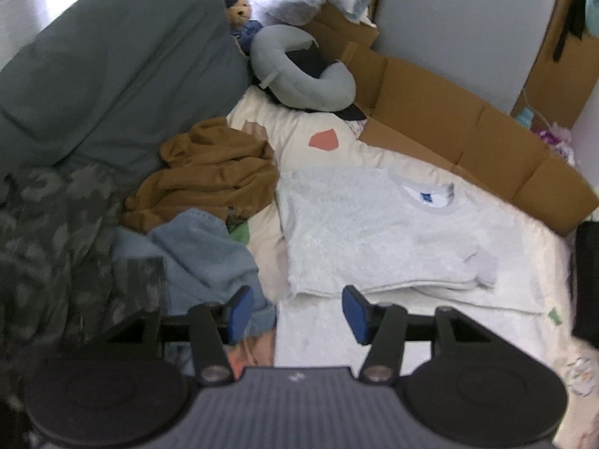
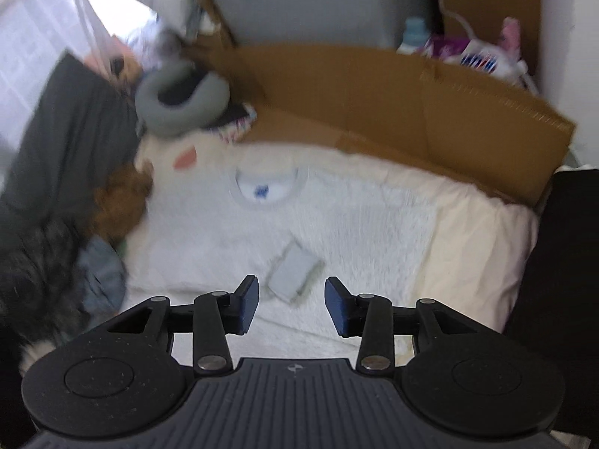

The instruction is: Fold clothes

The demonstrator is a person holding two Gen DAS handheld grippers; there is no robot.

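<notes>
A light grey sweatshirt lies partly folded on a cream bedspread, collar with a blue label toward the far side. In the right wrist view the same sweatshirt shows a grey sleeve cuff folded onto its front. My left gripper hangs above the garment's near edge, open, with nothing between its blue pads. Open as well, my right gripper is held above the cuff without touching it. The right wrist view is blurred.
A heap of unfolded clothes lies left of the sweatshirt: a brown garment, a blue denim piece, a camouflage one. A dark green pillow, a grey neck pillow and flattened cardboard border the bed.
</notes>
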